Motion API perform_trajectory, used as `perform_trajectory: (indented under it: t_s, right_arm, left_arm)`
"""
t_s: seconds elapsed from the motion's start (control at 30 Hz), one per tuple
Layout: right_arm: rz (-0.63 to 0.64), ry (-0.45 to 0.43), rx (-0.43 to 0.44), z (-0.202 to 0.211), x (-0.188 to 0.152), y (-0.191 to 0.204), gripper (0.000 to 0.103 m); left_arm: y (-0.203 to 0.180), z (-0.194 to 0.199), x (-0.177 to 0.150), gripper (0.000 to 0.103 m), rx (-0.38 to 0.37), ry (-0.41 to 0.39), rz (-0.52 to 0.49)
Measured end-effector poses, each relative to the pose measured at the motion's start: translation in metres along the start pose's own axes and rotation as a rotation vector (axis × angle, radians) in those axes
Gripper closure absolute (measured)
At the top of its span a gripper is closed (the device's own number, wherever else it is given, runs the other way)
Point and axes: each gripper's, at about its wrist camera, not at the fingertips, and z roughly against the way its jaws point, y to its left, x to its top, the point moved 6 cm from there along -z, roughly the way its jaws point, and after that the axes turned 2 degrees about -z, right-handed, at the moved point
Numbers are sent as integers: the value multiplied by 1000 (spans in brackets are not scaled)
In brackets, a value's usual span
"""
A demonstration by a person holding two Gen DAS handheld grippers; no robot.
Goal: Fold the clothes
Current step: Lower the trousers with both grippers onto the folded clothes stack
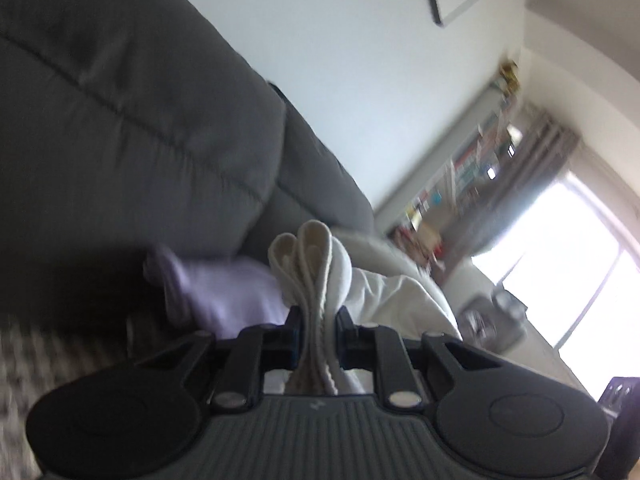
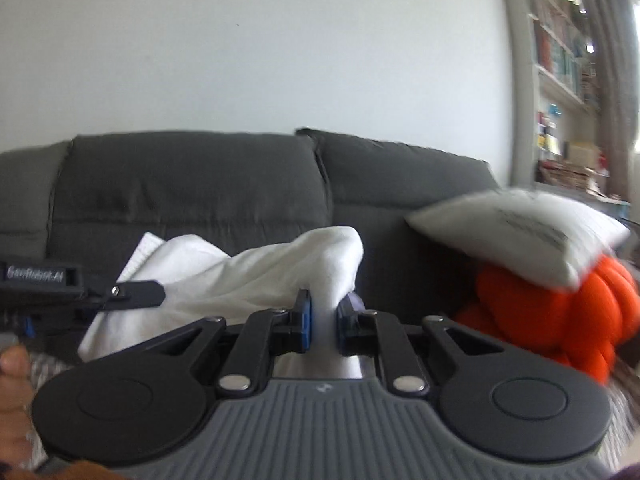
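While both pairs of jaws pinch cloth, the white garment (image 2: pixel 256 276) hangs lifted between them in front of the grey sofa (image 2: pixel 192 184). Nearest, the right gripper (image 2: pixel 325 320) clamps a bunched fold that rises just beyond its blue pads. The left gripper (image 1: pixel 318 328) squeezes the ribbed hem, doubled into loops (its view is tilted and blurred). Beyond lies a lilac cloth (image 1: pixel 224 292) on the seat; farther right, a white cushion (image 2: pixel 520 236) rests atop an orange knotted pillow (image 2: pixel 560 312).

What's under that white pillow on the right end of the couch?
A bright orange knotted cushion sits under the white pillow, whose front edge overhangs it. The pillow covers the cushion's top, and what lies behind on the grey couch stays hidden.
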Motion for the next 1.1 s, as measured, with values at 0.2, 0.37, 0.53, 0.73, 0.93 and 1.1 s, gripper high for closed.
perform_trajectory:
  t_s: [0.2, 0.37, 0.53, 0.73, 0.93, 1.1]
  right_arm:
    - [26, 23, 38, -94, 51, 3, 89]
    - [84, 170, 12, -167, 32, 0, 90]
    - [13, 252, -124, -199, -6, -26, 83]
    - [-24, 112, -182, -173, 2, -51, 67]
    - [71, 44, -43, -145, 9, -14, 67]
    - [173, 197, -51, -164, -20, 7, 70]
  left_arm:
    - [31, -49, 33, 87, 51, -50, 95]
    - [66, -98, 13, 86, 147, -1, 98]
    - [99, -117, -7, 79, 183, 60, 147]
    - [95, -95, 11, 71, 211, 0, 115]
    - [80, -85, 27, 62, 186, -46, 92]
    - [63, -113, 9, 59, 167, 35, -34]
